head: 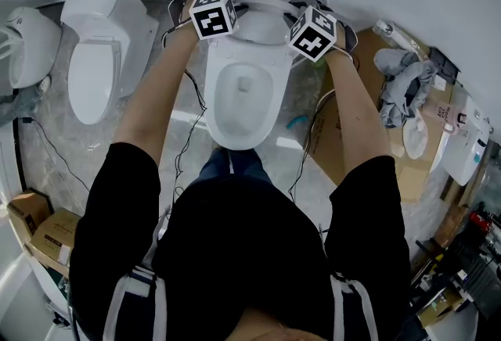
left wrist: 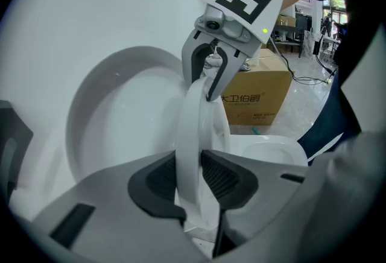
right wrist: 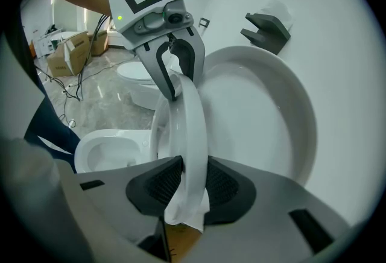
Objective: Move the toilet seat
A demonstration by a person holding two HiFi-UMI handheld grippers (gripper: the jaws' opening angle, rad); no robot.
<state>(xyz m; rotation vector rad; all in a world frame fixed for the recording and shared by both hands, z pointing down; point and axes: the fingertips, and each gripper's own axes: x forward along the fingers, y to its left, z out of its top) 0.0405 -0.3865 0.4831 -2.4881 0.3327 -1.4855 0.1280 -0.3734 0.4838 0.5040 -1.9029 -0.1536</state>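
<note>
- The toilet seat [left wrist: 194, 129] between my left gripper's [left wrist: 188, 178] pads [left wrist: 158, 178] looks like smooth, shiny white plastic.
- The pads look dark, matt and ribbed, like rubber.
- Past the jaws I see a dull brown cardboard box [left wrist: 256, 96] on a shiny, stone-like floor [left wrist: 310, 108].

A closed white toilet [head: 98, 50] stands on the marbled floor [head: 47, 128], another white fixture [head: 27, 42] just beside it. Cardboard boxes [head: 39, 230] sit near its front end; a grey cloth [head: 401, 81] lies well apart from it, on flattened cardboard [head: 335, 142].

Bright, even indoor light with soft shadows; the gripper views bend strongly at dark, blurred edges.
</note>
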